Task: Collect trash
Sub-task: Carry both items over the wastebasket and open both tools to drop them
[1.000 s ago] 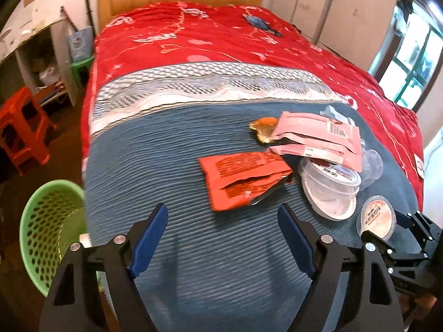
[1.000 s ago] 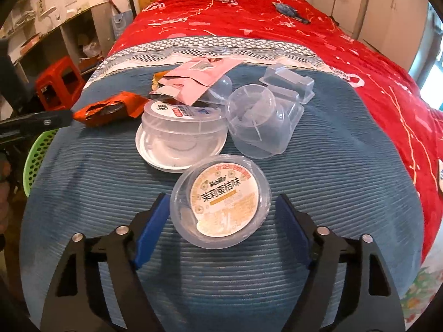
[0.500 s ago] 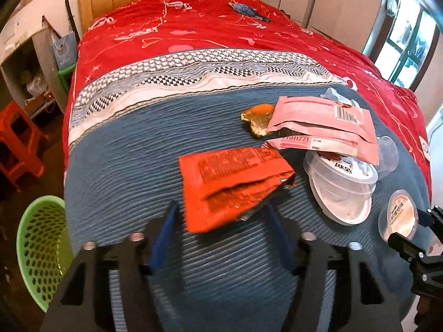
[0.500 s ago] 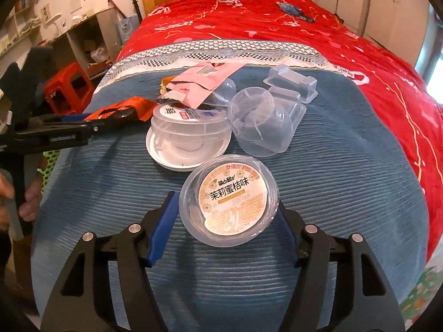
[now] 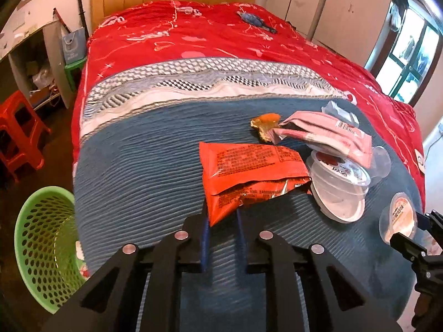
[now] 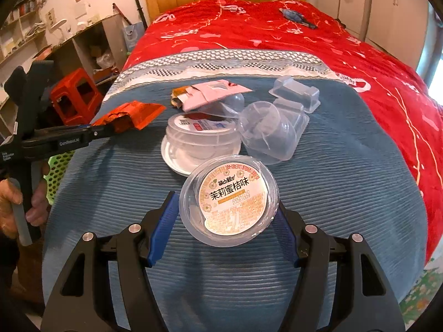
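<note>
Left wrist view shows our left gripper (image 5: 221, 222) clamped on the near corner of the orange snack wrapper (image 5: 249, 171), its jaws having just closed on it on the bed's blue blanket (image 5: 133, 171). A green basket (image 5: 41, 254) stands on the floor left of the bed. Our right gripper (image 6: 225, 221) has its blue pads pressed against the sides of the clear jelly cup (image 6: 229, 203), gripping it just before the other plastic tubs (image 6: 199, 138).

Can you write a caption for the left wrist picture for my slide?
Left gripper pinches an orange snack wrapper on the blue bedspread, green basket waiting nearby.
</note>
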Tool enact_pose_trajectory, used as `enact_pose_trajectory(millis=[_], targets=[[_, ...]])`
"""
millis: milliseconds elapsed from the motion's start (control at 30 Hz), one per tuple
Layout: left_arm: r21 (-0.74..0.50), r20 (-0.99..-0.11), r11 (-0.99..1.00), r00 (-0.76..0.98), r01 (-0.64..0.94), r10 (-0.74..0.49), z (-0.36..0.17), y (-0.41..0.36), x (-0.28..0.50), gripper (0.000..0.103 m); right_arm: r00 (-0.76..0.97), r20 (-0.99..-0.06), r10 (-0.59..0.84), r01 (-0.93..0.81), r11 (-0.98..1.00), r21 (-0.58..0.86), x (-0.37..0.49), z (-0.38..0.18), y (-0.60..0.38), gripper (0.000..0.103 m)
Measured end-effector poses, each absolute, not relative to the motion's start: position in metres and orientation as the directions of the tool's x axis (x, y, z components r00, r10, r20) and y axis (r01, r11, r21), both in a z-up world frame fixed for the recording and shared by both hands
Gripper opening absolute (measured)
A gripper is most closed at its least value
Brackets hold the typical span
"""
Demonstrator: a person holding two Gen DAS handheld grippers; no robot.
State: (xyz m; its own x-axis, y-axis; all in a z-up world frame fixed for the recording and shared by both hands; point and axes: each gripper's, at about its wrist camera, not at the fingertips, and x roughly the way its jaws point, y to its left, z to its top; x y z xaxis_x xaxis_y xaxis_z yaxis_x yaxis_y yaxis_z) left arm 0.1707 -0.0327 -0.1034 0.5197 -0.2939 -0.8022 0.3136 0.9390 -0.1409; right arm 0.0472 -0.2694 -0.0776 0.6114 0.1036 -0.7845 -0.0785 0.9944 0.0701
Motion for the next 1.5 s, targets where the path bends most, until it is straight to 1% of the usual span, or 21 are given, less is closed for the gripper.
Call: enact_pose_trajectory(millis=[233,367,533,700,833,900,967,1000,1033,1067,1100,1133,1233,1367,1500], targets=[[-0.146,-0.779,0.952,0.561,0.271,-0.279,-0.079,0.001,0.149,0.015,0.632,-0.756,0.170,-0.141,0.985,0.104,0.047,-0.058,-0.247,0.065],[-0.152,-0.759,0.966,0.602,0.207,-0.248,-0.064,0.040,0.133,0.015,0.629,-0.744,0.227,-0.195,0.972,0.132,0.053,-0.047,-0.224,0.065],[-0.117,-0.756,0.988,0.636,0.102,-0.155,-0.056,0.096,0.117,0.015,0.620,-0.733,0.280,-0.272,0.953,0.134,0.063,-0.037,-0.184,0.065],[-0.106,-0.781,0.994,0.621,-0.017,-0.073,-0.067,0.155,0.113,0.016,0.595,-0.730,0.336,-0.346,0.927,0.145,0.075,-0.032,-0.143,0.065],[-0.094,-0.806,0.992,0.592,-0.085,-0.026,-0.083,0.188,0.113,0.022,0.569,-0.734,0.370,-0.399,0.905,0.147,0.085,-0.032,-0.108,0.065],[-0.090,-0.824,0.988,0.566,-0.124,-0.004,-0.096,0.203,0.116,0.024,0.556,-0.738,0.383,-0.419,0.896,0.149,0.090,-0.033,-0.094,0.065],[-0.096,-0.837,0.984,0.547,-0.151,0.002,-0.106,0.216,0.116,0.038,0.539,-0.743,0.397,-0.440,0.885,0.154,0.095,-0.034,-0.077,0.065],[-0.095,-0.840,0.981,0.542,-0.169,0.012,-0.111,0.222,0.116,0.050,0.534,-0.744,0.403,-0.446,0.881,0.157,0.096,-0.034,-0.072,0.065],[-0.094,-0.842,0.979,0.540,-0.179,0.018,-0.114,0.225,0.116,0.054,0.526,-0.746,0.409,-0.455,0.876,0.160,0.098,-0.034,-0.065,0.065],[-0.096,-0.846,0.977,0.533,-0.189,0.020,-0.118,0.230,0.115,0.054,0.521,-0.746,0.414,-0.464,0.871,0.160,0.100,-0.035,-0.057,0.065],[-0.106,-0.849,0.975,0.528,-0.193,0.013,-0.122,0.233,0.113,0.056,0.519,-0.746,0.417,-0.471,0.868,0.158,0.101,-0.035,-0.052,0.065],[-0.113,-0.854,0.972,0.520,-0.204,0.009,-0.125,0.237,0.112,0.061,0.513,-0.747,0.423,-0.482,0.862,0.157,0.103,-0.035,-0.044,0.065],[-0.120,-0.855,0.968,0.519,-0.222,0.013,-0.128,0.246,0.106,0.062,0.493,-0.749,0.443,-0.503,0.847,0.170,0.107,-0.037,-0.026,0.065],[-0.127,-0.849,0.958,0.527,-0.256,0.028,-0.128,0.262,0.094,0.067,0.451,-0.758,0.472,-0.534,0.823,0.195,0.115,-0.043,0.001,0.065],[-0.153,-0.838,0.944,0.544,-0.293,0.033,-0.123,0.276,0.079,0.068,0.405,-0.777,0.482,-0.558,0.803,0.207,0.127,-0.056,0.031,0.065]])
